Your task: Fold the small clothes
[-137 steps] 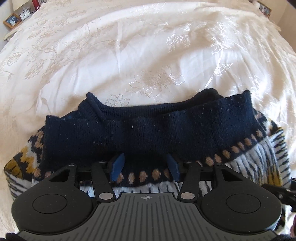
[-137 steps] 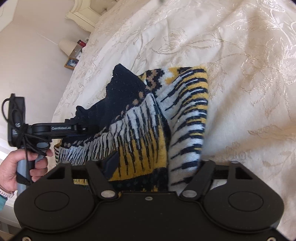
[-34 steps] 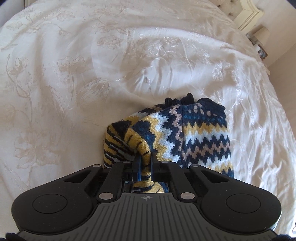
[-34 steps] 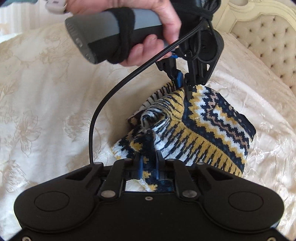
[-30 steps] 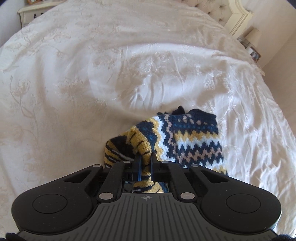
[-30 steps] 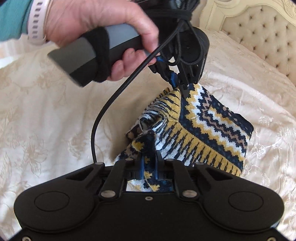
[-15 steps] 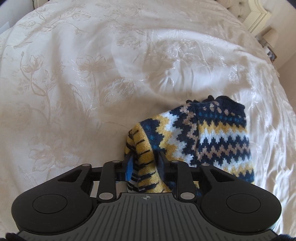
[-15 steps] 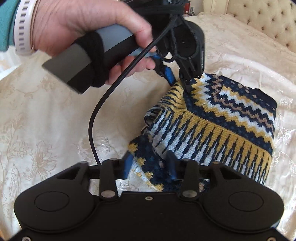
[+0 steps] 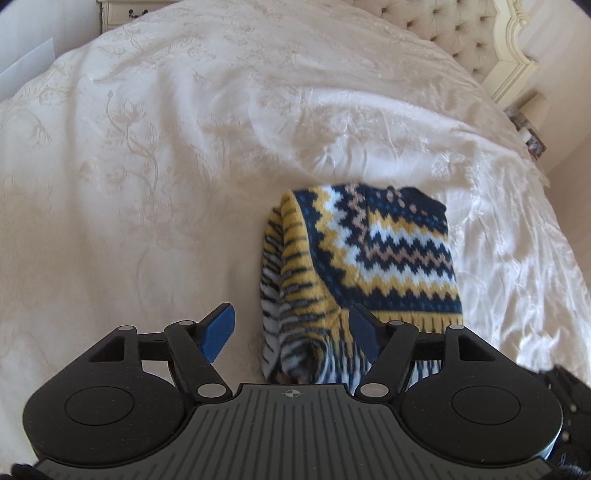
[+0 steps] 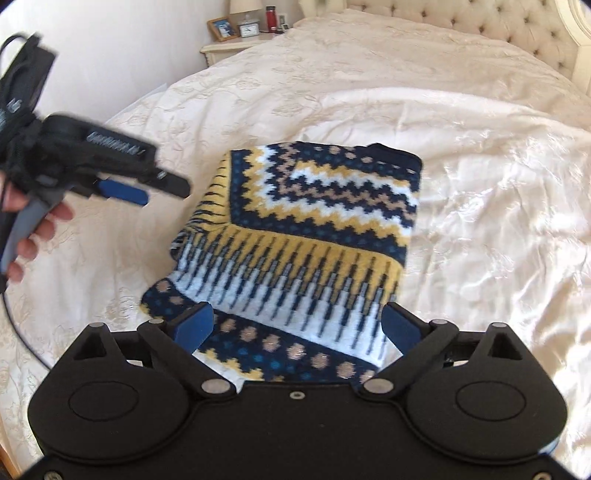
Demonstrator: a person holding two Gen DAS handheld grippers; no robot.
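Left gripper (image 9: 291,328) jaws wide, nothing held, poised over the near left edge of the folded sweater (image 9: 373,251). Right gripper (image 10: 297,328) likewise spread and empty above the hem. Sweater lies folded on cream bedspread (image 9: 147,155); tufted headboard (image 10: 461,26) beyond.

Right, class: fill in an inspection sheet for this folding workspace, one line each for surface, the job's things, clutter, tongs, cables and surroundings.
Surface: cream embroidered bedspread, rumpled at the right.
Job's things: patterned knit sweater, folded into a compact block, lying flat.
Clutter: nothing seen on the bed.
Tongs: left tongs open, beside the sweater's near edge; right tongs open over its near end; neither holds cloth.
Cables: black cable hanging from the left handle.
Surroundings: tufted headboard; nightstand with picture frame, clock, red bottle.
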